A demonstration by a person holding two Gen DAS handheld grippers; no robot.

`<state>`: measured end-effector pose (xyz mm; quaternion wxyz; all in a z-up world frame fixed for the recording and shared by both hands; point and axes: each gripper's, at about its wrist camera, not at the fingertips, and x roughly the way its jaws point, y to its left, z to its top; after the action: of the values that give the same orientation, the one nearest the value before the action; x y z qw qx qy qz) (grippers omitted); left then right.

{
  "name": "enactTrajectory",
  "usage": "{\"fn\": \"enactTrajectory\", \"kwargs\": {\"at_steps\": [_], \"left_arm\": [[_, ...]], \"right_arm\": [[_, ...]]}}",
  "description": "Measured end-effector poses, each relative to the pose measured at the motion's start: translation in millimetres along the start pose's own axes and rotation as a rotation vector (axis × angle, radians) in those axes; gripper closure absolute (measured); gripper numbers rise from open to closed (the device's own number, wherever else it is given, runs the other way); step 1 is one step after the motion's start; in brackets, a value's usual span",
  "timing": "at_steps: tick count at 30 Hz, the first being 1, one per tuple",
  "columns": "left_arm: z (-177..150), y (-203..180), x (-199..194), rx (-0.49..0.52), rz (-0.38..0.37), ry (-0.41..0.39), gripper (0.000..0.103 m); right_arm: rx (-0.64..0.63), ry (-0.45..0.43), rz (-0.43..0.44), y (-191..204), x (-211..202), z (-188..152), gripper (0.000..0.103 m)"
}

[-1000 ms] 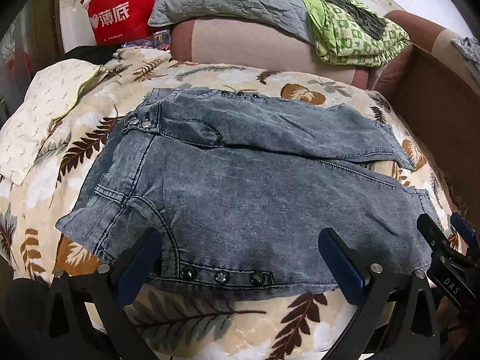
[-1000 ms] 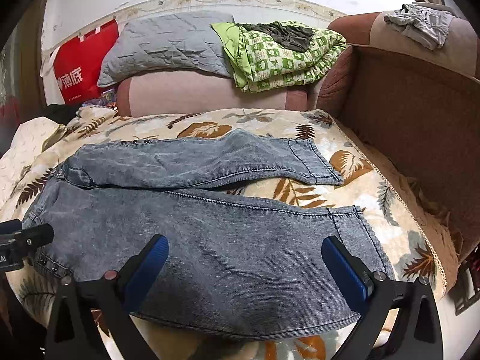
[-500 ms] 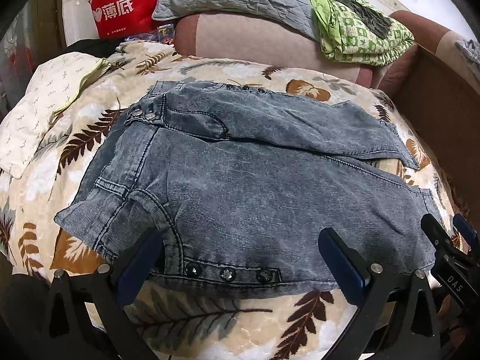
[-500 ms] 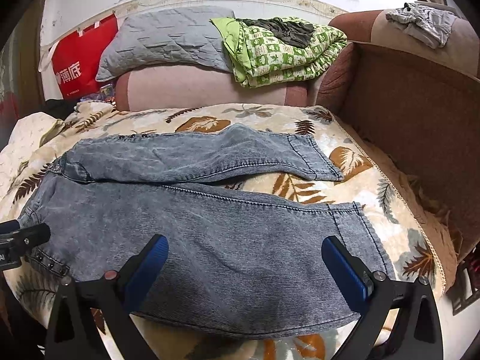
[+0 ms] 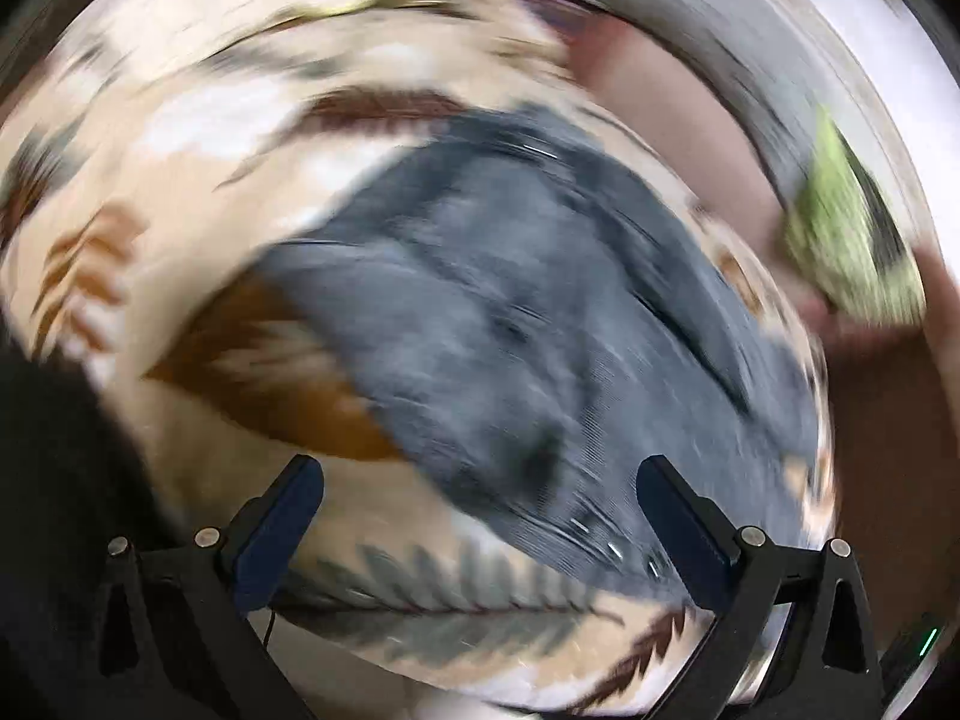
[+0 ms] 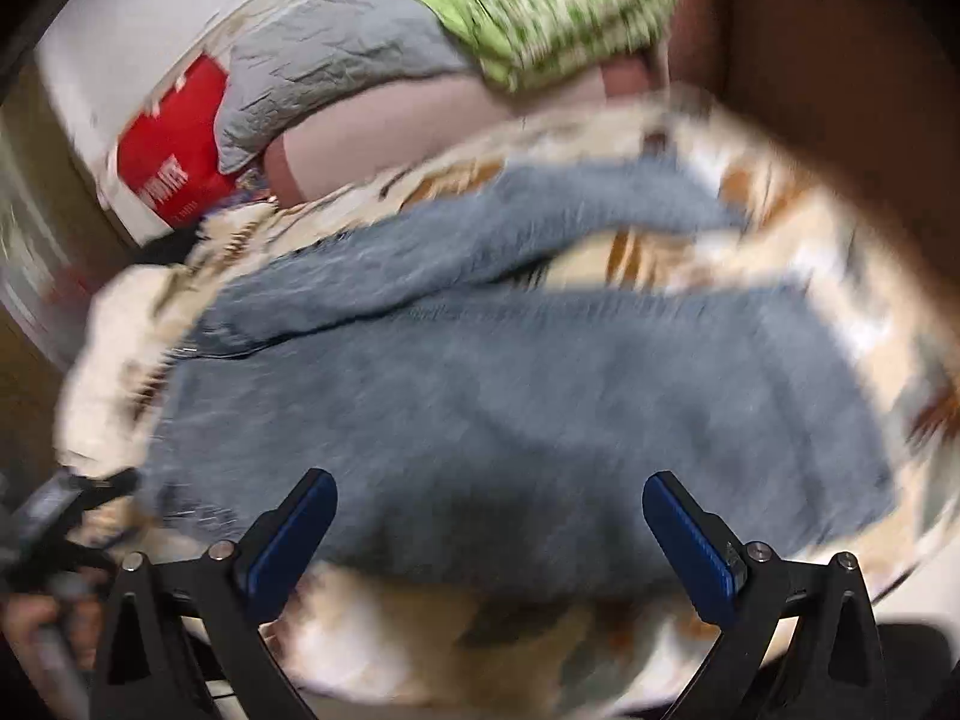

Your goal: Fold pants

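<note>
Grey pants [image 6: 510, 396] spread on leaf-print blanket [image 5: 180, 138] | left gripper [image 5: 480, 528] fingers apart | right gripper [image 6: 489, 534] fingers apart, both views blurred

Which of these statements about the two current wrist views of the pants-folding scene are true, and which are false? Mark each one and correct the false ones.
1. The left gripper is clamped on the jeans. False: its jaws stand wide apart, with nothing between them.
2. The right gripper is open. True.
3. The jeans lie on a leaf-print blanket. True.
4. The bag near the grey pillow is blue. False: it is red.
5. Both views are sharp. False: both are motion-blurred.
</note>
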<state>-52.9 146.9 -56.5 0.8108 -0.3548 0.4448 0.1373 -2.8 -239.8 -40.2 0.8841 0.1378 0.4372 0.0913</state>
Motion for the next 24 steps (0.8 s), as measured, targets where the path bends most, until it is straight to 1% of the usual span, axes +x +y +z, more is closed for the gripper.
{"fn": "enactTrajectory", "kwargs": {"at_steps": [1, 3, 4, 5, 6, 7, 8, 9, 10, 11, 13, 17, 18, 20, 21, 22, 23, 24], "left_arm": [[3.2, 6.3, 0.0, -0.031, 0.0, -0.006, 0.0], [8.9, 11.7, 2.8, -0.071, -0.013, -0.007, 0.0], [12.7, 12.1, 6.9, -0.08, -0.025, 0.002, 0.0], [15.5, 11.5, 9.1, -0.088, -0.025, 0.005, 0.003], [18.8, 11.0, 10.9, -0.096, -0.021, 0.004, 0.014], [21.4, 10.9, 12.4, -0.095, -0.019, 0.0, 0.024], [25.1, 8.7, 14.9, -0.082, -0.006, 0.003, 0.053], [28.7, 8.8, 17.8, -0.071, 0.005, 0.008, 0.072], [31.2, 11.0, 18.7, -0.068, 0.014, 0.008, 0.072], [32.5, 13.4, 20.0, -0.081, 0.004, 0.007, 0.072], [31.9, 16.1, 21.9, -0.099, -0.005, 0.005, 0.072], [31.8, 19.1, 25.9, -0.098, -0.013, 0.012, 0.068], [30.8, 18.3, 25.2, -0.089, -0.014, 0.013, 0.067], [31.4, 16.9, 26.3, -0.074, -0.01, 0.014, 0.067], [32.6, 15.6, 27.2, -0.064, 0.003, 0.016, 0.071], [34.5, 13.1, 28.8, -0.052, 0.018, 0.017, 0.076], [36.3, 11.1, 29.3, -0.038, 0.025, 0.015, 0.085], [38.2, 10.2, 29.9, -0.038, 0.019, 0.02, 0.086]], "right_arm": [[0.064, 0.036, 0.058, -11.6, -1.2, -3.3, 0.0], [0.17, 0.078, 0.13, -34.5, -5.2, -9.2, 0.0], [0.224, 0.09, 0.149, -46.9, -7.3, -12.5, 0.0], [0.274, 0.097, 0.164, -58.4, -10.1, -14.3, 0.0], [0.327, 0.103, 0.175, -71.2, -13.1, -16.3, 0.0], [0.413, 0.112, 0.182, -90.5, -18.1, -19.7, 0.0], [0.468, 0.109, 0.186, -103.5, -20.8, -21.9, 0.0], [0.524, 0.102, 0.185, -116.9, -22.9, -24.1, 0.0], [0.58, 0.09, 0.179, -130.2, -26.1, -26.3, 0.0], [0.642, 0.076, 0.171, -145.6, -27.9, -29.1, 0.0], [0.737, 0.054, 0.186, -168.0, -29.0, -32.1, 0.0], [0.821, 0.033, 0.167, -188.5, -18.0, -27.4, 0.001], [0.831, 0.027, 0.143, -190.5, -13.9, -27.7, 0.006], [0.847, 0.029, 0.125, -197.4, -5.2, -22.8, 0.008], [0.848, 0.031, 0.116, -199.2, -3.6, -21.6, 0.008], [0.844, 0.029, 0.101, -198.2, -3.8, -18.4, 0.012], [0.823, 0.025, 0.073, -196.5, -6.8, -15.6, 0.017], [0.796, 0.018, 0.042, -194.1, -9.8, -11.9, 0.042]]}}
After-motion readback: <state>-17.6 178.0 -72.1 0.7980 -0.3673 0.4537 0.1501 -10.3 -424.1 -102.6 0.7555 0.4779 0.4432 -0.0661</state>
